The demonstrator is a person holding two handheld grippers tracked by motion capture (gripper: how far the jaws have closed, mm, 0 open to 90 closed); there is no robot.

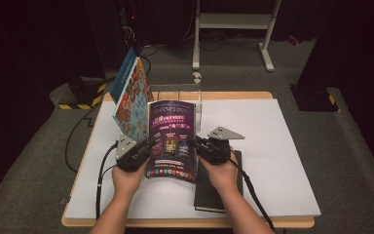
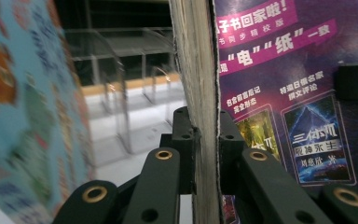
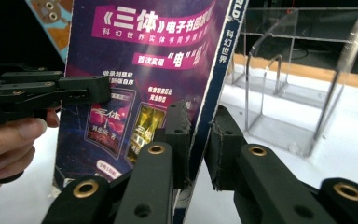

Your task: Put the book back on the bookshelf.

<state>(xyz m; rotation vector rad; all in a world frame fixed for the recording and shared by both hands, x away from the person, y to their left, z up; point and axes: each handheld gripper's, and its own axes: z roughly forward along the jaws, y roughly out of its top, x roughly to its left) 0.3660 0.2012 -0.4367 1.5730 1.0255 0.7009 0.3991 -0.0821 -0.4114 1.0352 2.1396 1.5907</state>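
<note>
A person at a white-topped table (image 1: 282,146) holds a thick purple magazine with Chinese lettering on its cover (image 1: 171,139) upright between two black grippers. The left gripper (image 1: 148,146) is clenched on the magazine's page edge (its jaws pinch the paper block (image 2: 200,116) from both sides). The right gripper (image 1: 195,142) is clenched on the opposite edge, along the blue spine (image 3: 212,107). The magazine stands raised above the table's near middle, just in front of a clear acrylic book stand (image 1: 182,92). A blue patterned book (image 1: 132,95) leans at the left, and a black notebook (image 1: 213,187) lies flat beneath the right hand (image 1: 222,174).
</note>
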